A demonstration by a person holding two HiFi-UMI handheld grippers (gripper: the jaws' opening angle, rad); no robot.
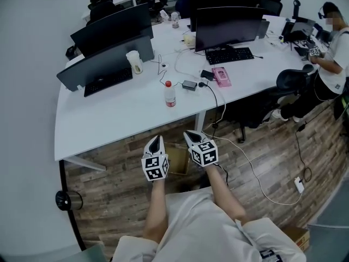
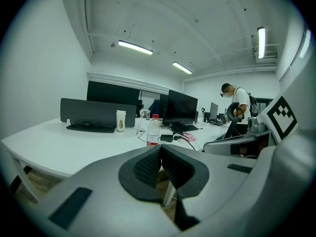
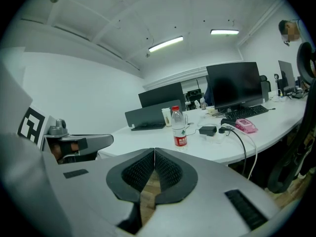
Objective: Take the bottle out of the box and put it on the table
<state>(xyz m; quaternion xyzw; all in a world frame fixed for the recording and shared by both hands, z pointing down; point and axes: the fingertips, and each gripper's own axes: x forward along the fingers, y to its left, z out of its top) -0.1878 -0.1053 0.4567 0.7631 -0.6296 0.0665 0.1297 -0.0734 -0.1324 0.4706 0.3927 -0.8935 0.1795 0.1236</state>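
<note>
A clear bottle point(image 1: 170, 94) with a red cap and red label stands upright on the white table point(image 1: 120, 113), apart from both grippers. It shows too in the left gripper view, bottle point(image 2: 153, 131), and the right gripper view, bottle point(image 3: 179, 127). My left gripper point(image 1: 156, 141) and right gripper point(image 1: 191, 136) hang side by side in front of the table's near edge, both shut with nothing between their pads. Below them on the floor sits an open cardboard box point(image 1: 178, 158), partly hidden by the grippers.
On the table stand monitors point(image 1: 226, 25), keyboards point(image 1: 228, 55), a white cup point(image 1: 134, 61), a pink box point(image 1: 221, 76) and a black adapter point(image 1: 190, 84) with cables. A seated person point(image 1: 332, 53) is at the far right. A cable with a power strip point(image 1: 299, 185) trails over the wooden floor.
</note>
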